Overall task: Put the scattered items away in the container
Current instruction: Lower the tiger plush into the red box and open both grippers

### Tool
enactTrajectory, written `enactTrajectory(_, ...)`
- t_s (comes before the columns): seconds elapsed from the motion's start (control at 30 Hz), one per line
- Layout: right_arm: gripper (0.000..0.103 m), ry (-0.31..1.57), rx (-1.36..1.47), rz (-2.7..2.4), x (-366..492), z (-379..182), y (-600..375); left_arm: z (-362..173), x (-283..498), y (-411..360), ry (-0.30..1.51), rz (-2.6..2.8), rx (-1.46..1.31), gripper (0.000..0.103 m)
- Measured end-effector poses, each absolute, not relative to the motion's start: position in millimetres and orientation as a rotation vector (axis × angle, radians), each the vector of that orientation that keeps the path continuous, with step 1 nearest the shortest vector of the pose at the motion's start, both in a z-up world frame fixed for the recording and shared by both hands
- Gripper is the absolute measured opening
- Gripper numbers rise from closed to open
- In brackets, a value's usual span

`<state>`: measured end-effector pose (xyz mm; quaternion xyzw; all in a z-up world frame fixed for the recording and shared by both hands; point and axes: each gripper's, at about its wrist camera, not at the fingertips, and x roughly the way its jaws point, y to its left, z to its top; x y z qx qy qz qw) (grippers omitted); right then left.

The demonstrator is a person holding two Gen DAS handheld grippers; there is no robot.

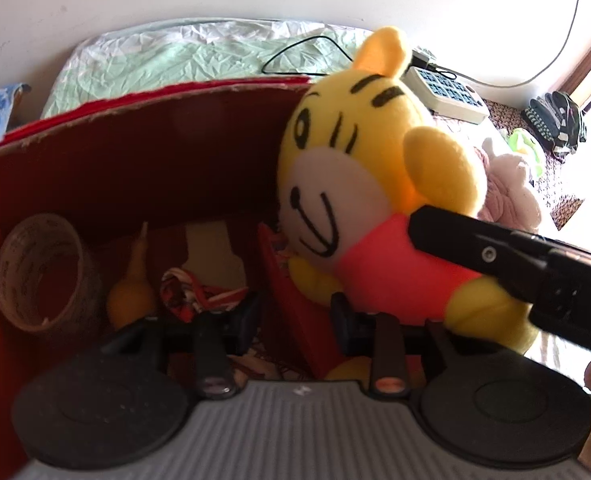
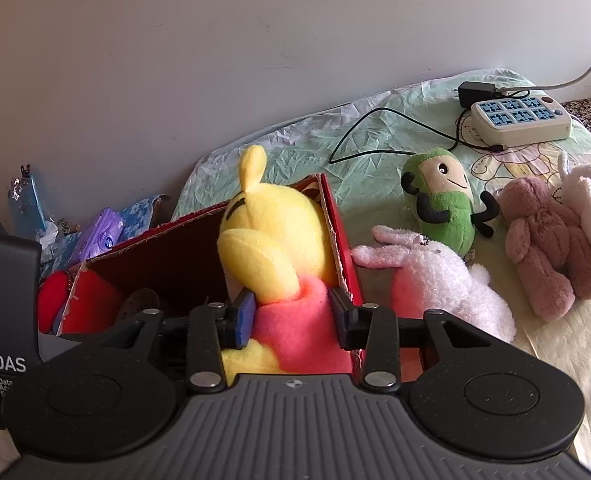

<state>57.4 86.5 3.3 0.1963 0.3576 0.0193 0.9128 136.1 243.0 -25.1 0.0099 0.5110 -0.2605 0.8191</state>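
A yellow tiger plush [image 1: 359, 184] in a pink shirt hangs over the right wall of the red cardboard box [image 1: 143, 148]. My right gripper [image 2: 291, 320] is shut on the plush's pink body [image 2: 295, 328]; it also shows in the left wrist view [image 1: 495, 264] as a black finger. My left gripper [image 1: 295, 324] is open, its fingers astride the box's near right wall, holding nothing. The box [image 2: 343, 248] holds a tape roll [image 1: 43, 272], a yellow gourd-shaped item [image 1: 131, 284] and a red-white cloth piece [image 1: 191, 292].
On the bed sheet to the right of the box lie a white rabbit plush [image 2: 443, 280], a green plush [image 2: 443, 204] and a pink bear plush [image 2: 543, 240]. A power strip [image 2: 523, 120] with a black cable sits farther back. Packets [image 2: 99, 236] lie left by the wall.
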Motion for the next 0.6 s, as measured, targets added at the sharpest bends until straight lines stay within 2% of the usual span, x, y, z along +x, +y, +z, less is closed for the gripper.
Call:
enactTrajectory(0.13,0.046,0.714,0.408,0.043,55,8,86,-20,134,254,1.058,-0.533,0.011,0.060)
enactTrajectory(0.47,0.046,0.667,0.376,0.035,48,21,86,4,123,263,0.969,-0.529,0.017,0.070)
enactTrajectory(0.6,0.046,0.661,0.365,0.031,46,22,86,9,121,264,0.932,-0.534,0.008,0.085)
